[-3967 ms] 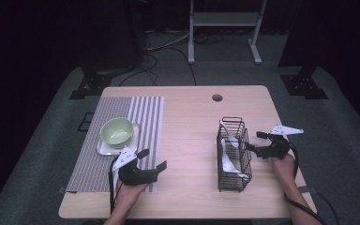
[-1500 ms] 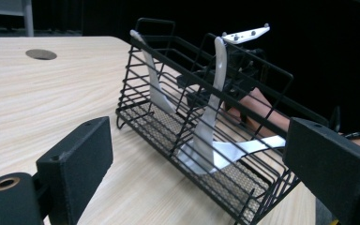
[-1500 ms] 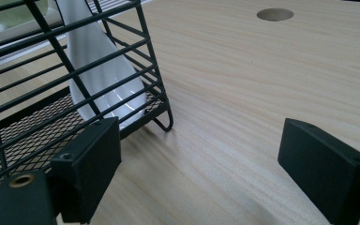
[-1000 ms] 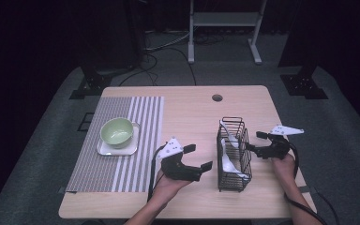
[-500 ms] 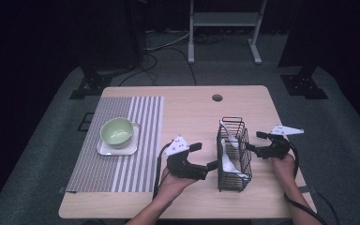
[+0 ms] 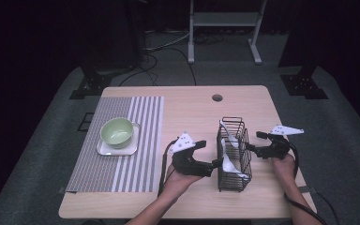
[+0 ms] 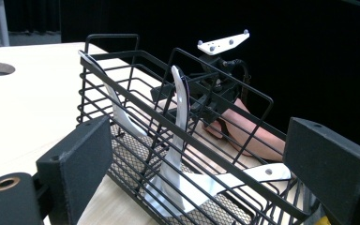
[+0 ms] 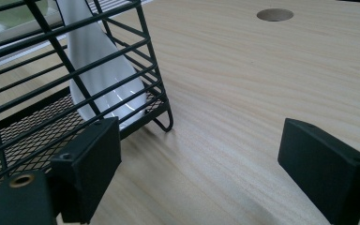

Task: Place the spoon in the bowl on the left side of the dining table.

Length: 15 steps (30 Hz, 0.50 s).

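Observation:
A black wire basket (image 6: 235,183) stands right of the table's middle and holds white spoons (image 6: 228,163). My left gripper (image 6: 210,154) is open just left of the basket, its jaws pointing at the basket's side with nothing between them. In the left gripper view the gripper (image 7: 201,178) faces the basket (image 7: 129,145): one spoon (image 7: 180,117) stands upright, another (image 7: 115,104) leans, and a third (image 7: 243,176) lies low. My right gripper (image 6: 254,141) is open just right of the basket. The right gripper view shows its jaws (image 8: 206,173) over bare wood beside the basket's corner (image 8: 28,136) and a spoon (image 8: 103,70).
A grey striped mat (image 6: 136,140) covers the table's left part, with a green bowl (image 6: 116,131) on a white square plate (image 6: 104,150). A round cable hole (image 6: 217,98) sits near the far edge. Bare wood lies between mat and basket.
My left gripper has travelled right from the striped mat to the basket's left side and closed the last gap. The right gripper and the basket have stayed put.

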### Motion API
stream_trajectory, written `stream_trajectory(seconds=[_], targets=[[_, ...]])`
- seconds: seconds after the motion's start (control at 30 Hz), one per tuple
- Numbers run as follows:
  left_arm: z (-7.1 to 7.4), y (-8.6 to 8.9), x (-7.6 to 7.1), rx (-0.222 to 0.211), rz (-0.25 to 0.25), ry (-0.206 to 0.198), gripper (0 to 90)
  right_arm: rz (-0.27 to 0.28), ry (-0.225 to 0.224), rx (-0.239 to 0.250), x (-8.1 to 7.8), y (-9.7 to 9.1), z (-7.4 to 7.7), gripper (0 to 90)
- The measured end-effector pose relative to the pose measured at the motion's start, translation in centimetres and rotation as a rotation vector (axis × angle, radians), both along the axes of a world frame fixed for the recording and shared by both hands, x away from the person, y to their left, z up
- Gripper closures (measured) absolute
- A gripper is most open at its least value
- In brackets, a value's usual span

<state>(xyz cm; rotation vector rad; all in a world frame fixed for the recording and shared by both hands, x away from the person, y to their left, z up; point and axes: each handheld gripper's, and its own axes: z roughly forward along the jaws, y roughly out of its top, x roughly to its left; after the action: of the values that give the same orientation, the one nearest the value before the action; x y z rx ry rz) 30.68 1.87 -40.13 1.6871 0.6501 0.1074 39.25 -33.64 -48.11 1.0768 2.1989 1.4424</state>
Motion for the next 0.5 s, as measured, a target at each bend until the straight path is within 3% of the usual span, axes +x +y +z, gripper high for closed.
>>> stream_trajectory(seconds=[0.5], targets=[[0.4, -1.2, 0.6, 0.013, 0.003, -0.002, 7.8, 0.0, 0.0, -0.001, 0.0, 0.0, 0.0, 12.3]])
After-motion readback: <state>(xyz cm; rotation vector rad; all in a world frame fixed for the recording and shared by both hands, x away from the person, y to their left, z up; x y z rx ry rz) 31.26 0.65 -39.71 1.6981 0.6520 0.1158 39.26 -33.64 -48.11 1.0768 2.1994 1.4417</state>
